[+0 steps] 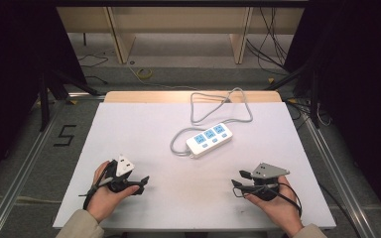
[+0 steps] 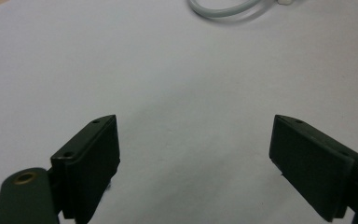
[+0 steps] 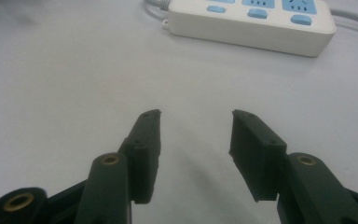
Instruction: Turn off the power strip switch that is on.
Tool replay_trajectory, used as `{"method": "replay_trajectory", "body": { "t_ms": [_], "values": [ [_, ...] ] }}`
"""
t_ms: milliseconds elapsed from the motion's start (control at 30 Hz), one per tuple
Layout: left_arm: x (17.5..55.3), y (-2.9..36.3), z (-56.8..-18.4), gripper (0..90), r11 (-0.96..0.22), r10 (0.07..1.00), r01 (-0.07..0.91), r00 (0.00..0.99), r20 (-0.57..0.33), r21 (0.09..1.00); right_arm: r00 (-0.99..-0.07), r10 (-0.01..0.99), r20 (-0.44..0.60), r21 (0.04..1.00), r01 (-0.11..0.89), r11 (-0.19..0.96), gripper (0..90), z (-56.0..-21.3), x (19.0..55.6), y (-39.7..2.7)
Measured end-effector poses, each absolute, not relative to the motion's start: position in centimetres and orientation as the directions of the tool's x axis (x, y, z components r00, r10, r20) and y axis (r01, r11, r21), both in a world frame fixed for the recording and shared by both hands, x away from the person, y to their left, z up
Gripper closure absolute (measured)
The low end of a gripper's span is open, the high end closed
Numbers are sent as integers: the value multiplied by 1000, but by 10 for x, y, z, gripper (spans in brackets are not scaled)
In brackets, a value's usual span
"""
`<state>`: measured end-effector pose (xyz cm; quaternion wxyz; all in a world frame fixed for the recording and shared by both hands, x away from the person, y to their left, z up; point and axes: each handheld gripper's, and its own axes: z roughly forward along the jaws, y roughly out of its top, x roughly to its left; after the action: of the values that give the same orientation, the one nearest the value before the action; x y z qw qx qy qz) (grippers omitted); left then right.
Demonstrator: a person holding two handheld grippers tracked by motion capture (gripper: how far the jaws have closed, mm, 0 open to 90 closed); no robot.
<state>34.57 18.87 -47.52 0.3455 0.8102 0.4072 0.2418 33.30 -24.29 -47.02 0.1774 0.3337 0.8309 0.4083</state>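
The left gripper (image 1: 141, 182) rests low over the near left part of the white table (image 1: 139, 129), held in the person's left hand (image 1: 104, 196). Its jaws stand wide apart with nothing between them; in the left gripper view the pads (image 2: 93, 163) frame bare table surface and touch no object.

The right gripper (image 1: 240, 179) sits over the near right part of the table, held in the right hand (image 1: 273, 203). Its jaws are also spread, with bare table between the pads (image 3: 147, 149), and grip nothing.

The white power strip (image 1: 209, 140), with blue sockets, lies flat near the table centre, farther from the person than both grippers and roughly between them, well apart from each. In the right gripper view the strip lies directly ahead of the open jaws. Its grey cable (image 1: 218, 106) loops toward the far table edge; one loop of it appears ahead of the left gripper's jaws.
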Motion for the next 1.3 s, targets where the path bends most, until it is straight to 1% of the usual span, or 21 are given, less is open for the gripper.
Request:
{"method": "replay_trajectory", "body": {
  "t_ms": [33,67,133,167,200,233,267,300,333,400,600,867,1300],
  "values": [
    [346,189,-475,156,-428,828,493,549,111,757,-714,699,-22,797,410,444,558,-470,333,-243],
    [346,189,-475,157,-430,828,491,548,115,758,-717,696,-26,796,407,449,604,-471,333,-242],
    [345,189,-475,157,-428,830,490,546,115,759,-723,690,-32,790,405,460,661,-471,332,-242],
    [345,189,-475,157,-428,830,490,546,115,759,-723,690,-32,790,405,460,661,-471,332,-242],
    [345,189,-475,157,-426,831,491,545,114,760,-730,682,-42,780,402,479,735,-471,332,-240],
    [345,189,-475,157,-424,832,491,543,114,761,-730,682,-42,780,402,479,735,-471,332,-240],
    [345,189,-475,157,-425,832,490,542,117,761,-741,669,-58,768,395,505,803,-471,332,-239],
    [345,189,-475,158,-425,832,490,542,117,761,-744,665,-67,763,391,515,832,-471,333,-238],
    [345,189,-475,158,-426,832,490,542,117,761,-744,665,-67,763,391,515,832,-471,333,-238],
    [345,188,-475,158,-424,834,492,540,116,760,-745,662,-87,755,384,531,900,-470,333,-237],
    [345,188,-476,162,-421,833,492,542,110,762,-737,671,-84,736,408,541,900,-469,337,-233],
    [345,186,-475,162,-423,831,491,545,111,761,-724,686,-75,733,427,530,900,-466,342,-232],
    [345,184,-476,162,-420,831,492,547,104,762,-729,682,-64,728,433,532,900,-462,353,-222]
  ]
}}
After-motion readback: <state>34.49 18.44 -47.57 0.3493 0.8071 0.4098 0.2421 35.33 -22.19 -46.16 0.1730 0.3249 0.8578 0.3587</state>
